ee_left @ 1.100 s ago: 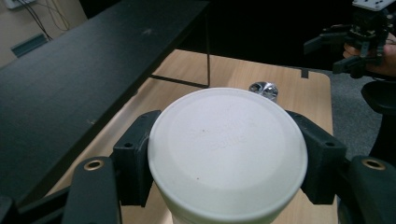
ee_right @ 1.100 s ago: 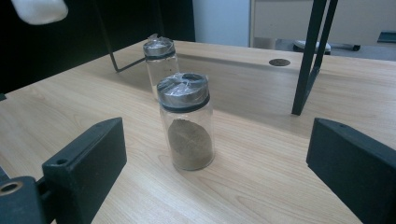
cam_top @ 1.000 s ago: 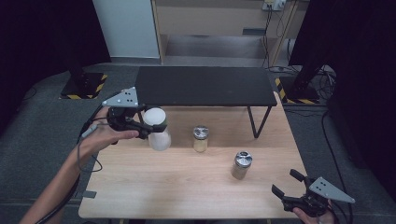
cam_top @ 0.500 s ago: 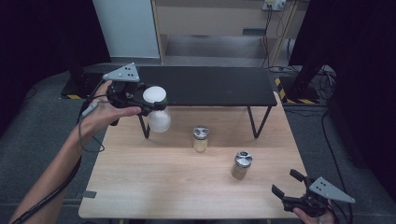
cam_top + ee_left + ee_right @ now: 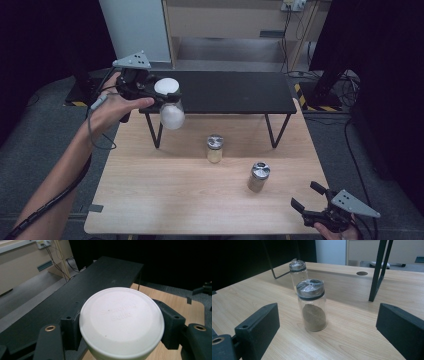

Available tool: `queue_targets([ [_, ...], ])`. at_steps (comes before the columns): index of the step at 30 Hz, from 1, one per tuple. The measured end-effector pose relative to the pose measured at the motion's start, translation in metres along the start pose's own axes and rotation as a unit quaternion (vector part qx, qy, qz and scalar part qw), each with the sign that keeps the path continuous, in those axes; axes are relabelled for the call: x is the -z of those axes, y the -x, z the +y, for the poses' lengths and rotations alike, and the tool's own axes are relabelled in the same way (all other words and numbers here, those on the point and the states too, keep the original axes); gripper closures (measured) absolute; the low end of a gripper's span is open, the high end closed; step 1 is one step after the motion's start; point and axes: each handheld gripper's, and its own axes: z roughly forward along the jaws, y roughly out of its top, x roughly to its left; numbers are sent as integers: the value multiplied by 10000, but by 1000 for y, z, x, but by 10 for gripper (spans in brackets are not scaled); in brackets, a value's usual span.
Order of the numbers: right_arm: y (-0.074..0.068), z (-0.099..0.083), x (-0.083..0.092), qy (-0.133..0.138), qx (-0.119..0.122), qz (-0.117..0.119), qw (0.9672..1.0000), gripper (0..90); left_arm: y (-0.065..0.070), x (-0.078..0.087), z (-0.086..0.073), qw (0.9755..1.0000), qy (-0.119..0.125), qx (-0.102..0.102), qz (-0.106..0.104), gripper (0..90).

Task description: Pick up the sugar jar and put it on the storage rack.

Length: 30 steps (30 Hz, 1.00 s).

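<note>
The counter (image 5: 165, 200) is light wood, and the floor around it is grey. At the near right corner, the right gripper (image 5: 311, 200) sits low with its jaws wide apart and nothing between them. In the right gripper view it looks at a jar (image 5: 312, 306) with a silver lid and brown powder inside. This jar stands up straight on the wood. A second jar (image 5: 298, 275) stands a little farther back, also upright.

Farther away, a black shelf (image 5: 235, 92) on thin legs stands across the back of the counter. Behind it are a pale cabinet (image 5: 225, 20), wires and dark walls.

The left gripper (image 5: 162, 97) is up in the air at the left end of the shelf, held in the left hand (image 5: 112, 107). Its jaws squeeze a white bottle (image 5: 171, 107) just under its round lid. The bottle hangs off the counter, in front of the shelf's left edge. It is almost upright, lid on top and round body below, so its long way runs up and down. In the left gripper view the lid (image 5: 121, 320) faces the camera.
</note>
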Motion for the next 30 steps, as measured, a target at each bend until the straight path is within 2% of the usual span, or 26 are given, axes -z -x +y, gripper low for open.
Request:
queue_targets([
  [6, 0, 0, 0, -4, -2, -1, 10000, 55, -1, -4, 7, 9997, 62, 94, 201, 319],
  [10, 0, 0, 0, -3, 0, 4, 10000, 55, -1, -10, 15, 9993, 18, 131, 351, 319],
  [17, 1, -1, 0, 13, -31, 8, 10000, 55, -4, -16, 19, 9984, 81, 234, 513, 319],
  [24, 1, -1, 0, 13, -27, 8, 10000, 55, -9, -23, 26, 9967, 82, 344, 725, 319],
  [30, 1, -1, 0, 12, -23, 16, 10000, 55, -15, -32, 27, 9943, 80, 449, 963, 319],
])
